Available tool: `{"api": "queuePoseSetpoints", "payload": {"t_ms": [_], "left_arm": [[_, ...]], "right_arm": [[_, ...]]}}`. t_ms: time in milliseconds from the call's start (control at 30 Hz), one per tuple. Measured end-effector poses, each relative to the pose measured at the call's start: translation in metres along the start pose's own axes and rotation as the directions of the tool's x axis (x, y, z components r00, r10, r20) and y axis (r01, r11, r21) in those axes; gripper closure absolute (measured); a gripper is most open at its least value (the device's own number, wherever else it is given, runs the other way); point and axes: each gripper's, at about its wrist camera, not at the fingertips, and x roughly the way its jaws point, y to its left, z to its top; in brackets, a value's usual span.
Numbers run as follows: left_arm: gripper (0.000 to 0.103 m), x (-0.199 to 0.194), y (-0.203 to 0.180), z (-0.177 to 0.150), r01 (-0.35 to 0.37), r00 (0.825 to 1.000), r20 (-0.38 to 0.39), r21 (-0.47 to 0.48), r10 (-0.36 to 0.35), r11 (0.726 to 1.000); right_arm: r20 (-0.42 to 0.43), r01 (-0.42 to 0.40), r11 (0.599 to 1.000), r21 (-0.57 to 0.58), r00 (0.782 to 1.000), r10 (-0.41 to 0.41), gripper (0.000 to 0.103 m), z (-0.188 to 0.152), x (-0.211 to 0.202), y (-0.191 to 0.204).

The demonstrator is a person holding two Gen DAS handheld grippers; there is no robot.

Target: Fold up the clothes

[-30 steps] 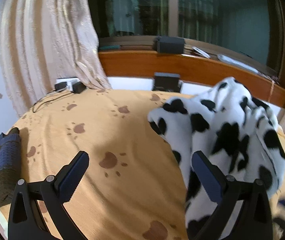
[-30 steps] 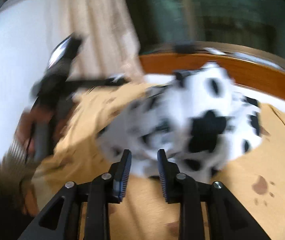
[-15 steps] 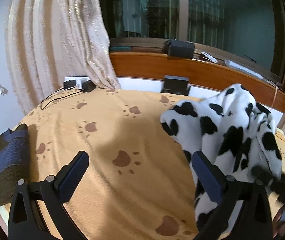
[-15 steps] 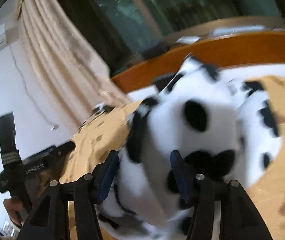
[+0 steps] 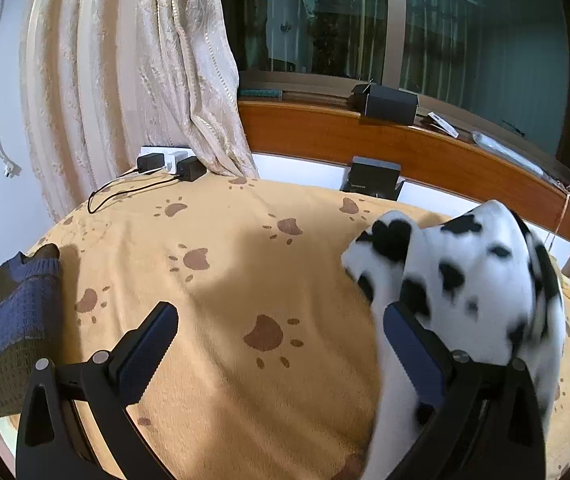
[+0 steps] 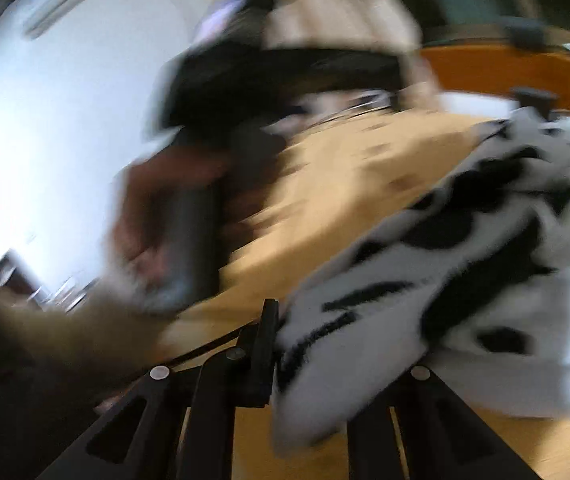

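Spotted fleece garment lying bunched at the right of the paw-print blanket, draping over the left gripper's right finger. Jaws spreading wide there, pinching nothing. Folded blue knit sitting far left. Right gripper closing its jaws on the fleece edge, amid heavy blur.

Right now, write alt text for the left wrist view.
Open tongs hang over a tan blanket printed with brown paw marks. A black-and-white spotted garment is bunched at the right, behind the right finger; a dark blue knit lies at the left edge.
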Motion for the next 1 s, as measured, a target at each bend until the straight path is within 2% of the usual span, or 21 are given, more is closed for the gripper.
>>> {"api": "queuePoseSetpoints", "payload": {"t_ms": [100, 200, 300, 400, 433, 500, 533, 567, 633, 700, 767, 800, 900, 933, 1000], "left_arm": [[0.000, -0.001, -0.001, 0.005, 0.008, 1.000, 0.004, 0.007, -0.008, 1.000], [0.000, -0.003, -0.002, 0.009, 0.007, 1.000, 0.014, 0.024, -0.008, 1.000], [0.000, -0.005, -0.006, 0.011, 0.022, 1.000, 0.020, 0.048, -0.023, 0.999], [0.000, 0.000, -0.010, 0.011, 0.048, 0.999, -0.004, 0.050, -0.047, 0.998], [0.000, 0.001, -0.011, 0.010, 0.052, 0.999, -0.011, 0.048, -0.052, 0.998], [0.000, 0.004, -0.013, 0.009, 0.058, 0.998, -0.023, 0.045, -0.057, 0.997], [0.000, 0.005, -0.013, 0.007, 0.060, 0.998, -0.026, 0.045, -0.059, 0.997], [0.000, 0.005, -0.014, 0.006, 0.062, 0.998, -0.029, 0.045, -0.060, 0.997], [0.000, 0.006, -0.015, 0.004, 0.063, 0.998, -0.034, 0.048, -0.061, 0.997], [0.000, 0.007, -0.016, 0.003, 0.059, 0.998, -0.038, 0.054, -0.057, 0.997], [0.000, 0.008, -0.017, 0.004, 0.057, 0.998, -0.044, 0.056, -0.054, 0.997], [0.000, 0.008, -0.017, 0.004, 0.056, 0.998, -0.047, 0.057, -0.053, 0.997], [0.000, 0.006, -0.017, 0.004, 0.051, 0.998, -0.041, 0.058, -0.049, 0.997], [0.000, 0.006, -0.017, 0.004, 0.049, 0.998, -0.039, 0.059, -0.047, 0.997], [0.000, 0.007, -0.015, 0.005, 0.041, 0.998, -0.043, 0.058, -0.039, 0.997]], "right_arm": [[-0.105, -0.127, 0.985, -0.121, 0.988, 0.114, 0.088, -0.014, 0.004, 0.036], [-0.166, -0.188, 0.972, -0.139, 0.972, 0.164, 0.088, -0.027, -0.002, 0.046], [-0.182, -0.171, 0.982, -0.079, 0.971, 0.155, 0.087, -0.037, -0.010, 0.031], [-0.127, -0.089, 0.996, -0.020, 0.988, 0.086, 0.086, -0.043, -0.033, 0.016], [-0.095, -0.047, 0.999, -0.006, 0.994, 0.046, 0.080, -0.040, -0.043, 0.011], [0.005, 0.035, 0.999, 0.035, 0.999, -0.035, 0.061, -0.031, -0.066, -0.002], [0.068, 0.071, 0.995, 0.069, 0.995, -0.076, 0.037, -0.025, -0.079, -0.011], [0.151, 0.119, 0.985, 0.122, 0.979, -0.136, 0.024, -0.018, -0.095, -0.023], [0.281, 0.155, 0.960, 0.231, 0.934, -0.219, 0.023, -0.008, -0.120, -0.046], [0.375, 0.178, 0.921, 0.345, 0.874, -0.310, 0.023, 0.005, -0.142, -0.071], [0.381, 0.247, 0.847, 0.471, 0.809, -0.448, 0.022, 0.016, -0.155, -0.101], [0.357, 0.285, 0.814, 0.506, 0.790, -0.498, 0.022, 0.023, -0.153, -0.113], [0.287, 0.365, 0.748, 0.554, 0.760, -0.583, 0.022, 0.039, -0.144, -0.157], [0.264, 0.371, 0.742, 0.559, 0.768, -0.583, 0.022, 0.049, -0.136, -0.174], [0.220, 0.350, 0.735, 0.581, 0.802, -0.555, 0.022, 0.059, -0.117, -0.205]]}}
